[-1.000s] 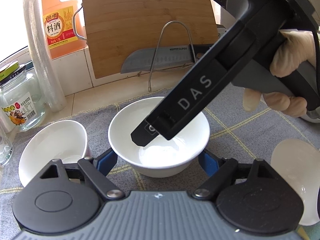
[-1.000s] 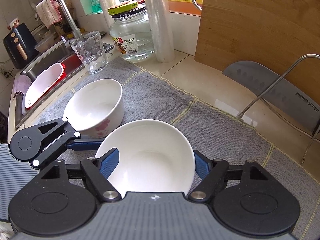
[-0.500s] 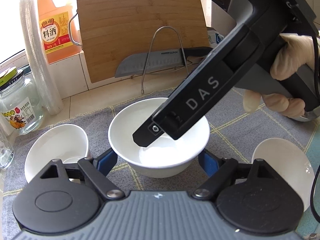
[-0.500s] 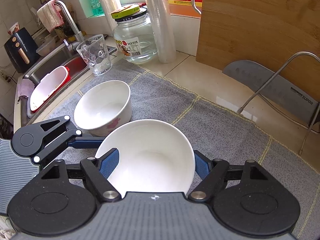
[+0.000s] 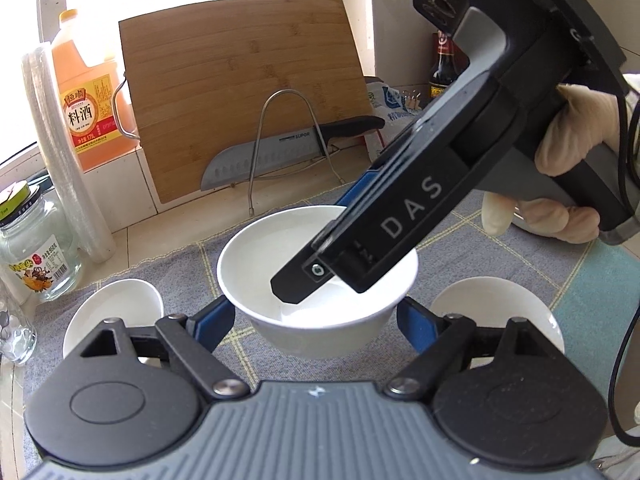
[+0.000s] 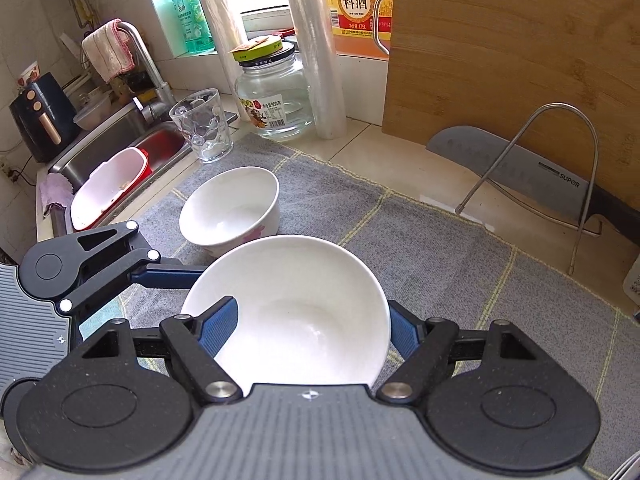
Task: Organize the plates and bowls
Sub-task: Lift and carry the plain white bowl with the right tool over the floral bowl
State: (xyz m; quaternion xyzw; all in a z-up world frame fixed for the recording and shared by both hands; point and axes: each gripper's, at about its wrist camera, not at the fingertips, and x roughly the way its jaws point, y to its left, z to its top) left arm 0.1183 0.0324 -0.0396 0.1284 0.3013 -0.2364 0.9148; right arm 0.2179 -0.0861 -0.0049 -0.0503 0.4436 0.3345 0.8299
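Straddling plain white ceramic bowl (image 5: 316, 280) on grey checked cloth (image 5: 500, 248), left gripper (image 5: 316, 320) spread, pads clear of walls. Right gripper (image 6: 308, 328) pinching bowl rim, one finger inside. Flower-printed white bowl (image 6: 230, 210) at 11 o'clock, apart.

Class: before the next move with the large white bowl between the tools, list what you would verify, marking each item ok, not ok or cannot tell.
1. Left tool fingers flank the large white bowl: ok.
2. Left tool clamped firmly on it: cannot tell.
3. Right tool has one finger inside the bowl, one outside: ok.
4. Bowl lifted off the grey mat: cannot tell.
5. Floral bowl upright on the mat: ok.
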